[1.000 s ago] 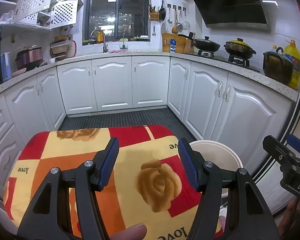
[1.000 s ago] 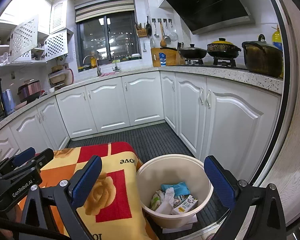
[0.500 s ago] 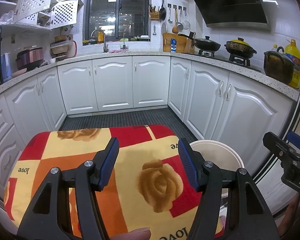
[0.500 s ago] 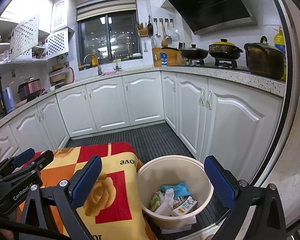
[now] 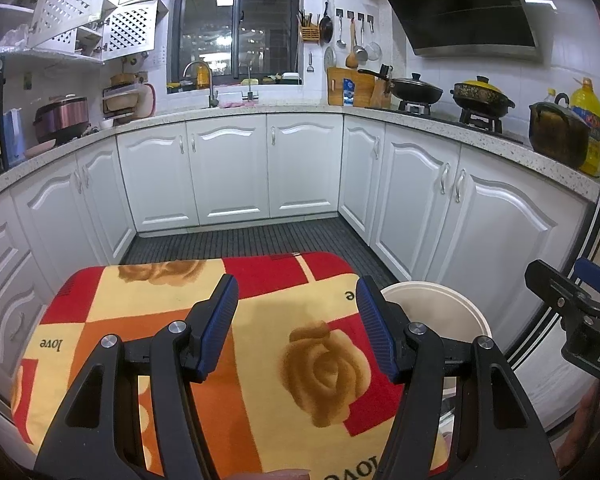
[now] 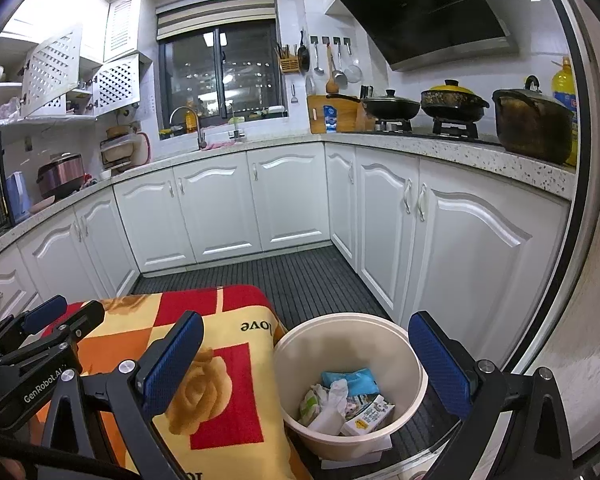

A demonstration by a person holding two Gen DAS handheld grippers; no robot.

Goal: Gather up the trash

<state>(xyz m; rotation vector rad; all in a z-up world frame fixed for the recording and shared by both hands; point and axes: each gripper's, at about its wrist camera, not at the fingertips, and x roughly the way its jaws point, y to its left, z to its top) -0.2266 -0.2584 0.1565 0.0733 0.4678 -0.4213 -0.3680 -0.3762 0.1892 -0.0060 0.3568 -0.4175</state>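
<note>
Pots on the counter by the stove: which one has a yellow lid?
The middle pot, sitting on the far-right burner. The shallow black pan to its left has a dark lid, and the big brown pot to its right is dark all over.

Low table draped in a red, orange and yellow rose-print cloth (image 5: 324, 372), its visible surface bare. Dark ribbed floor (image 6: 300, 276) carries a cream bin (image 6: 384, 328) just beside the table, standing on white paper.
</note>
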